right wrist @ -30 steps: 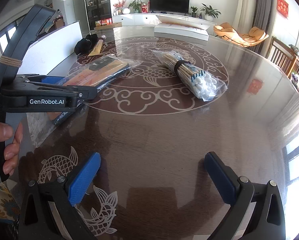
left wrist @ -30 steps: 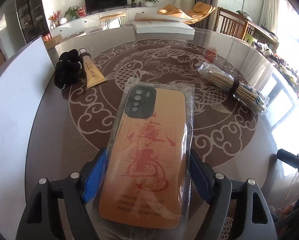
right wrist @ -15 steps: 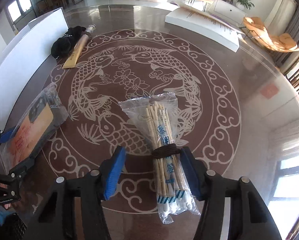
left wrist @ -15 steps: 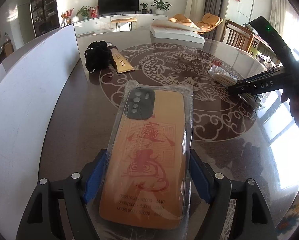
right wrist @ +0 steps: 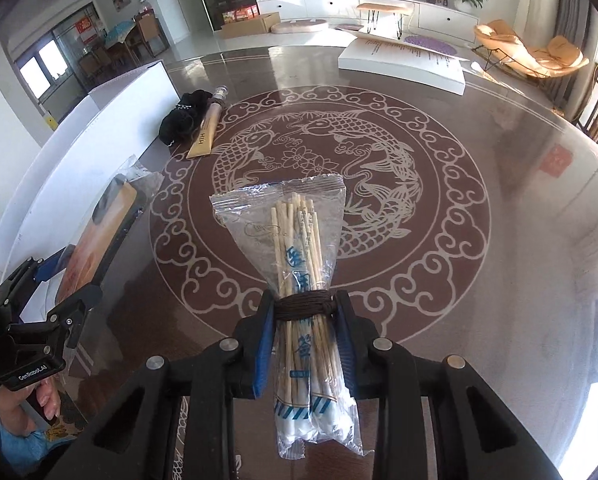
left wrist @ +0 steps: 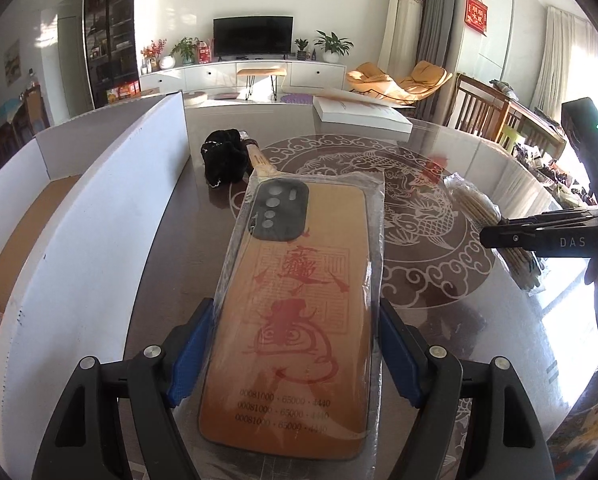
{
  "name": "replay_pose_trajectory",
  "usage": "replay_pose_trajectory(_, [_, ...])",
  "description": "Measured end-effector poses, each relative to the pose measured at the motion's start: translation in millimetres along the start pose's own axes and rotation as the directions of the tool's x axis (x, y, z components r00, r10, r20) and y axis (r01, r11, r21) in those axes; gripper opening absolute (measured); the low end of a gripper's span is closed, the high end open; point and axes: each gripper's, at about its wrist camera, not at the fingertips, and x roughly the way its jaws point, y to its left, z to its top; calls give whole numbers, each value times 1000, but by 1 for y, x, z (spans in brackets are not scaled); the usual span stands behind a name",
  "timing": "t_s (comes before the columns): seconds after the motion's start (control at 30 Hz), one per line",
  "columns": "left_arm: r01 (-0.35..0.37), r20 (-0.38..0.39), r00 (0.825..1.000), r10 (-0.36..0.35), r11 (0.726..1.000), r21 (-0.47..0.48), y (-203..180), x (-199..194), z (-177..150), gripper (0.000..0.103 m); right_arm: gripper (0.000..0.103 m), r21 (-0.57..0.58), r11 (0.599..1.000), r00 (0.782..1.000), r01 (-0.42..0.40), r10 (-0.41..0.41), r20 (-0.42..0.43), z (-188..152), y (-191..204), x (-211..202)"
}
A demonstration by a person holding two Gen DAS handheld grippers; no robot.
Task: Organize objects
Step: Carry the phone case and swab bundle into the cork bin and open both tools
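The box filled the left of the left wrist frame, its open top at the far left, so the left gripper was the nearer one. It clamped the bagged case by its long edges, the case's long axis running up the frame, clear of the table. The right gripper had just been closing and now pinched the stick bundle at its tie, sticks pointing up-frame; the box lay upper left.

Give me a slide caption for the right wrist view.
Right gripper clamps a bagged cotton swab bundle at its brown tie, above the fish-patterned table.
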Motion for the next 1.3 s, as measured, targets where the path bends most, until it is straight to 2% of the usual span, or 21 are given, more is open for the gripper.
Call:
replay_pose_trajectory(0.37, [-28, 27, 999, 27, 1000, 11, 0, -20, 6, 76, 29, -28, 999, 999, -47, 47, 7, 3, 34, 0])
replay_pose_trajectory(0.53, [15, 58, 998, -13, 999, -38, 12, -41, 13, 76, 29, -21, 998, 998, -55, 56, 24, 8, 46, -4])
replay_pose_trajectory(0.7, [67, 147, 988, -48, 990, -127, 50, -91, 34, 76, 29, -22, 992, 987, -127, 129, 100, 34, 84, -24])
replay_pose_trajectory(0.83, [36, 185, 983, -2, 983, -180, 102, -126, 41, 76, 29, -74, 969, 954, -235, 245, 174, 62, 142, -45])
replay_pose_trajectory(0.97, [-94, 136, 982, 129, 967, -237, 163, -134, 29, 76, 29, -128, 925, 912, -358, 376, 167, 87, 209, -47])
replay_pose_trajectory(1.07, [-167, 29, 983, 183, 943, -286, 206, -121, 10, 76, 29, -177, 895, 895, -409, 431, 112, 93, 263, -32])
replay_pose_trajectory(1.1, [-197, -18, 980, 200, 935, -294, 216, -115, 3, 76, 29, -191, 888, 893, -418, 441, 93, 92, 279, -25])
replay_pose_trajectory(1.2, [-302, -147, 952, 267, 900, -315, 236, -99, -18, 77, 29, -193, 864, 878, -465, 478, 23, 79, 319, 0])
replay_pose_trajectory(1.23, [-303, -154, 952, 266, 893, -332, 241, -99, -22, 78, 31, -180, 855, 869, -487, 494, -7, 74, 329, 11])
replay_pose_trajectory(1.3, [-332, -154, 943, 296, 880, -340, 246, -101, -26, 93, 35, -146, 839, 851, -524, 520, -67, 63, 344, 32])
